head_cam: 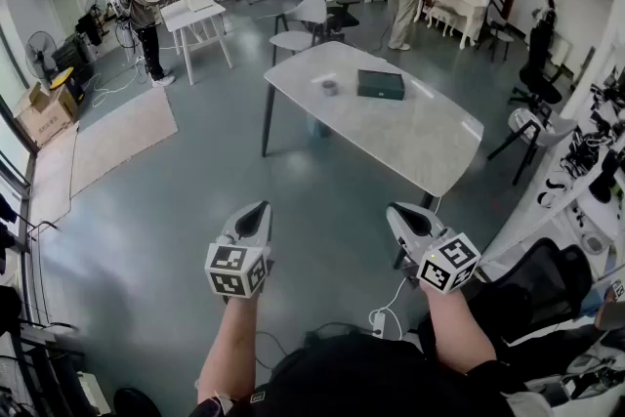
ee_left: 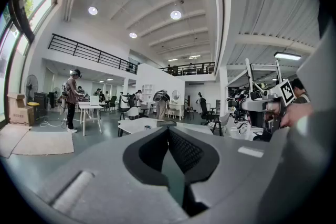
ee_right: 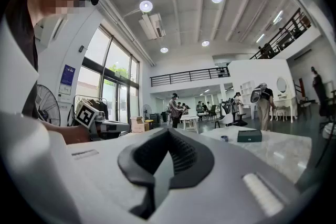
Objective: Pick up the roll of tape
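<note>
The roll of tape is a small grey ring on the pale marble table, a few steps ahead of me. It lies just left of a dark green box. In the right gripper view the roll of tape shows small and far, beside the box. My left gripper and right gripper are held over the floor, well short of the table. Both point roughly level toward it. The left gripper has its tips together with nothing in them, and so does the right gripper.
A white chair stands behind the table and a black office chair at its right. A white desk with people around it is at the back left. A beige rug and cardboard boxes lie left. A power strip sits by my feet.
</note>
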